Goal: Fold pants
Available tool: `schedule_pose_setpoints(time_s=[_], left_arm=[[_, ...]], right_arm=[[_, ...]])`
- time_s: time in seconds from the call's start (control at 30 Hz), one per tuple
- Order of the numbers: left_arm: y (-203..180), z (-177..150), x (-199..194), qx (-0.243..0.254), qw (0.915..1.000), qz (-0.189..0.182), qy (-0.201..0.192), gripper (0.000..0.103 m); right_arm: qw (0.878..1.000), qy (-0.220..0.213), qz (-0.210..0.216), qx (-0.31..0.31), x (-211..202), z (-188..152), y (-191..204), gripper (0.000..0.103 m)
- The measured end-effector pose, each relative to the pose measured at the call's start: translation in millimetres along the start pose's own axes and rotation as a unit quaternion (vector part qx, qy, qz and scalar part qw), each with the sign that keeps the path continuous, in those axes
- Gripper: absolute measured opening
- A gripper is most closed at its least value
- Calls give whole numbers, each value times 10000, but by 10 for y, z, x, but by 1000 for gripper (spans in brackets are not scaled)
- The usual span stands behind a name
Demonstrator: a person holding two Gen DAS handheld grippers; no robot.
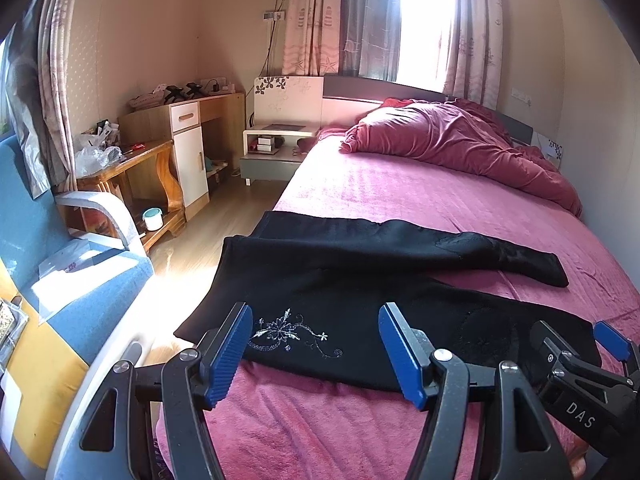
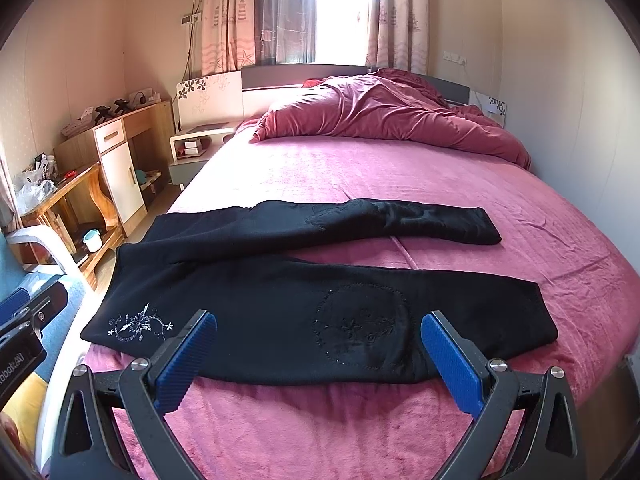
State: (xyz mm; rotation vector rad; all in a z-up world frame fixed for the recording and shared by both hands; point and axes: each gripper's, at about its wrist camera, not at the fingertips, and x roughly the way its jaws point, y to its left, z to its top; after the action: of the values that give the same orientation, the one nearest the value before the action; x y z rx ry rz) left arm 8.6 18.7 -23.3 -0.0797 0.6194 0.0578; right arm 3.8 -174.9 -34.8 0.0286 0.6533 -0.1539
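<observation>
Pants (image 2: 280,304): matt black knit cloth, showing glinting silver embroidery (image 2: 138,326) at the waist end. Bed cover (image 2: 360,168): pink fleece, looking fuzzy, faintly ribbed. Quilt (image 2: 380,112): crimson velvety cloth, catching a soft sheen. Left tool (image 1: 316,354) and right tool (image 2: 318,356): matt black plastic, wearing ridged blue pads (image 2: 186,364), bright metal screws showing. Table (image 1: 140,160): glossy varnished wood.
</observation>
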Motion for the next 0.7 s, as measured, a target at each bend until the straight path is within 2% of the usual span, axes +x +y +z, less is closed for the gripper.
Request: schedule_pose_setpoints(time_s=[0.7], left_arm=[[25,-12,15,-19,10000,-15,69,67]], right_arm=[[10000,38,-43,22,37,-41,-33,103]])
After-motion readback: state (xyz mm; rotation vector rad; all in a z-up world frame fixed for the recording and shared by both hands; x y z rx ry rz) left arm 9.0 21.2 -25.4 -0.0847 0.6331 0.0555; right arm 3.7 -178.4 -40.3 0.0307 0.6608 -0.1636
